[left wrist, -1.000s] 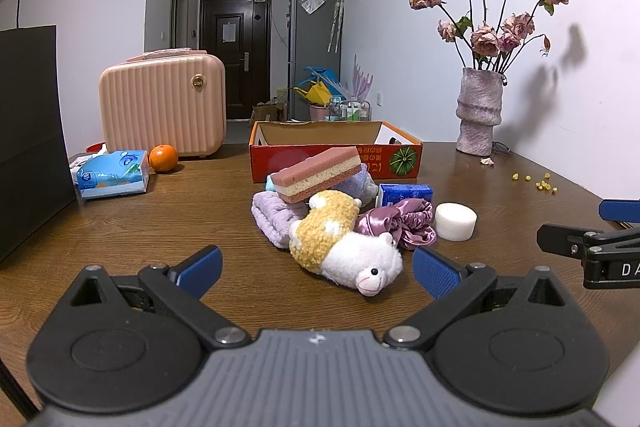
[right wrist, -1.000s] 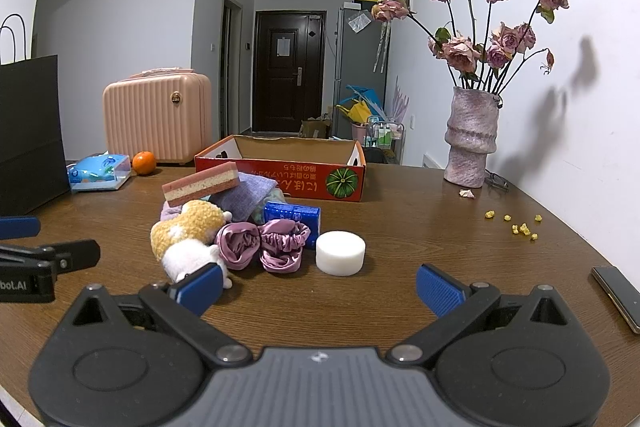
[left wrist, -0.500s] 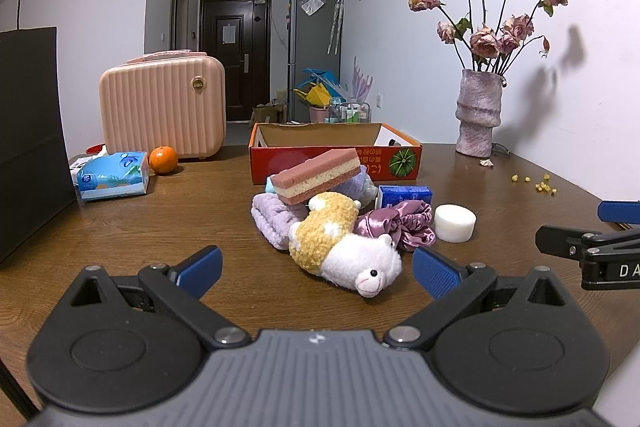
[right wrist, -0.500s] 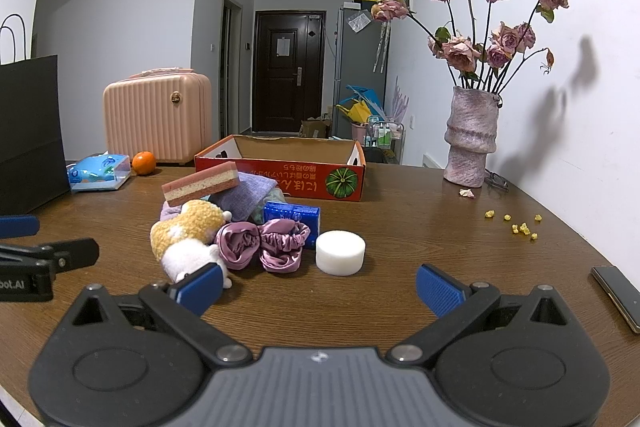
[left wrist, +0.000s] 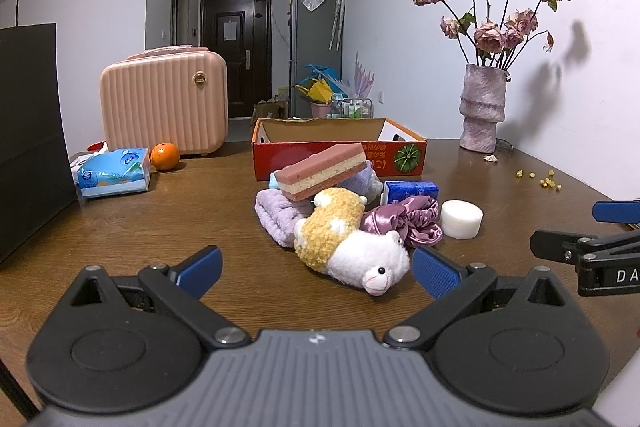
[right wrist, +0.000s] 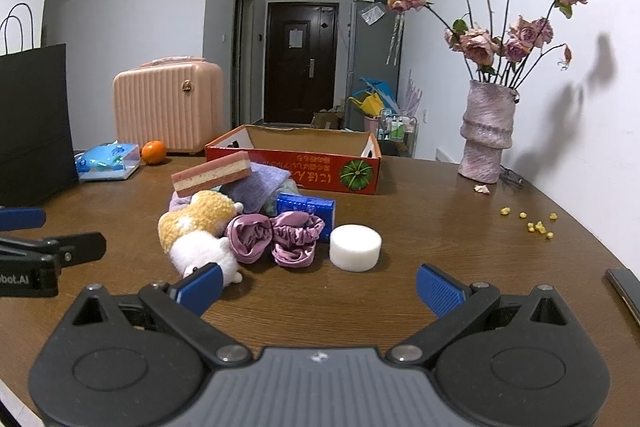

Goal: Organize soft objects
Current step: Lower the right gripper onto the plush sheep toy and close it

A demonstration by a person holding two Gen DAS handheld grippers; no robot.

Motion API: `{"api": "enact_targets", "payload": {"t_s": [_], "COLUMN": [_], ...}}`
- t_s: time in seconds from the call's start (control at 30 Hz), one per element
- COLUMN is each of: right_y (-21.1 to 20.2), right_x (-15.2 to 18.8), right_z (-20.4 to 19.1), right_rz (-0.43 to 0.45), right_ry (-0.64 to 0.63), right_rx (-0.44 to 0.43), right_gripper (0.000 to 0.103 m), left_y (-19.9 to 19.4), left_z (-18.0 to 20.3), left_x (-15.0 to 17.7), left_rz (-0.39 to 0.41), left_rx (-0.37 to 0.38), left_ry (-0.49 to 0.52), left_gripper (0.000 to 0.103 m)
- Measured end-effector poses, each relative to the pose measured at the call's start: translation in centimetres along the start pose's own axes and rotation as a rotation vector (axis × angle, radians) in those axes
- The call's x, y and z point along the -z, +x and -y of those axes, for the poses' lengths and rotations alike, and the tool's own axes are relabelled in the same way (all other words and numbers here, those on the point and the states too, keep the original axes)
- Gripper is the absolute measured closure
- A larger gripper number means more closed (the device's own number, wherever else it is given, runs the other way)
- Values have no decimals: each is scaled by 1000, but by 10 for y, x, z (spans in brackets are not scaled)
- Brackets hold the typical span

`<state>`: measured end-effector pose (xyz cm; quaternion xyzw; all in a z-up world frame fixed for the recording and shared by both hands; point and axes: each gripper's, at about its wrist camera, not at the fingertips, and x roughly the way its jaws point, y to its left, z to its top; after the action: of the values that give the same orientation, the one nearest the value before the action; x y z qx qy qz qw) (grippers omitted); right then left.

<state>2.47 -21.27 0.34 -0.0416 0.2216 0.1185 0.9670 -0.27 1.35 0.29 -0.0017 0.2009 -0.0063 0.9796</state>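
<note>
A heap of soft things lies mid-table before an open red cardboard box [left wrist: 338,153] [right wrist: 296,173]. It holds a yellow-and-white plush sheep [left wrist: 348,241] [right wrist: 200,231], a pink-and-cream sponge [left wrist: 324,177] [right wrist: 212,173], a lilac cloth [left wrist: 276,215] [right wrist: 260,183], purple satin scrunchies [left wrist: 404,221] [right wrist: 276,235], a blue tissue pack [left wrist: 410,191] [right wrist: 306,209] and a white round foam puck [left wrist: 461,219] [right wrist: 355,247]. My left gripper [left wrist: 316,269] stands open just short of the sheep. My right gripper [right wrist: 318,285] is open too, near the puck, empty.
On the wooden table [left wrist: 160,227] stand a pink suitcase [left wrist: 164,107], an orange [left wrist: 165,157], a blue wipes pack [left wrist: 114,173], a black paper bag [left wrist: 28,131] at left, and a vase of dried roses [left wrist: 482,107] at right. Yellow crumbs [right wrist: 536,223] and a phone [right wrist: 626,291] lie right.
</note>
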Motion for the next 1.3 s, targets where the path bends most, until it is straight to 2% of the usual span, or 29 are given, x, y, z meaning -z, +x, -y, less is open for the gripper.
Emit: {"api": "enact_targets", "payload": {"t_s": [0.33,0.9,1.1,1.3], "right_y": [29,78,96,115], "right_x": [-5,-16,-20,-23], "right_z": [-12,-49,-66,-83], "right_rz": [-36,-83,-98,-115], "right_ry": [-20,-58,-88,-109], "right_rx": [-23,-122,-148,-188], "right_gripper": [0,1,6,16], "left_y": [15,46,55,65], "left_z": [-9,-40,-56,-71], "left_x": [4,3,3,3], "left_rz": [-11,-41,-48,-56], "left_rx": [9,-38,-53,-67], "left_ry": [6,-9,-28,-39], "left_gripper": [0,0,0,0]}}
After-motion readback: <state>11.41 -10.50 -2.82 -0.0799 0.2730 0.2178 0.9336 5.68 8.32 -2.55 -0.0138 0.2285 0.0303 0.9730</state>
